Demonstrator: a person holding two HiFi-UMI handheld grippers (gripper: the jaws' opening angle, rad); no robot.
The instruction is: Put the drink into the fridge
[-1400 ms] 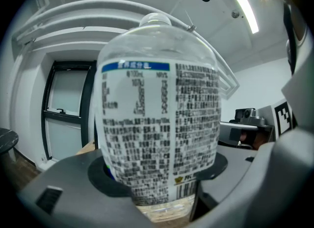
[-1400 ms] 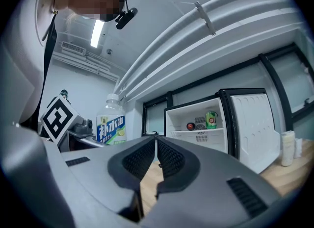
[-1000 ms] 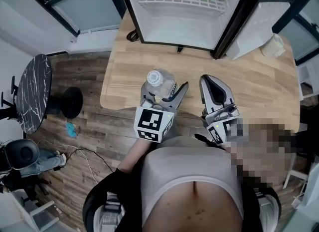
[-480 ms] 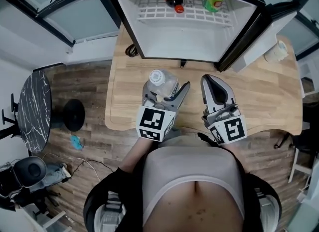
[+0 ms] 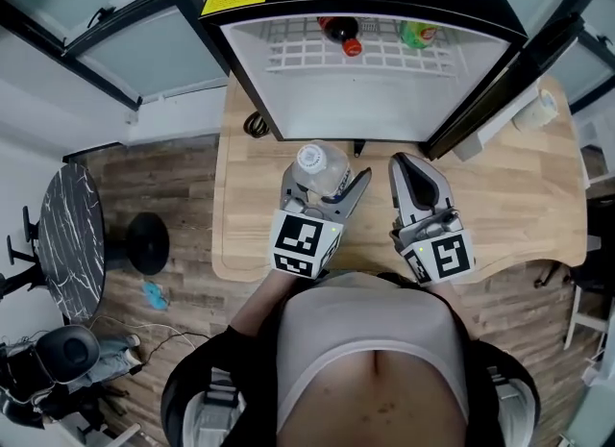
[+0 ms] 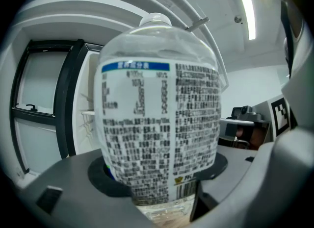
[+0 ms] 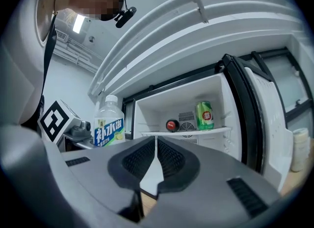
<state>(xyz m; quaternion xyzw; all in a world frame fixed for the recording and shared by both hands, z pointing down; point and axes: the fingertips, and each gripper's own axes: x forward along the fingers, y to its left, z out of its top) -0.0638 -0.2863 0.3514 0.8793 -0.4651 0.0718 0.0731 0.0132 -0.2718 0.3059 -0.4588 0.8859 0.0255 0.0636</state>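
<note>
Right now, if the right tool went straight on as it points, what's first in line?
Likely the open fridge: the right tool, shut and empty, aims under its shelf. Depth unclear.

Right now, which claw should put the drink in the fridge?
Left. The left claw is shut on the drink bottle, right in front of the open fridge. The right claw is shut and empty.

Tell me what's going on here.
A person stands at a wooden table facing an open fridge, a claw in each hand. The left claw grips a clear drink bottle upright, not yet in the fridge. The right claw is shut and empty. A dark bottle and a green can sit on the fridge shelf.
</note>
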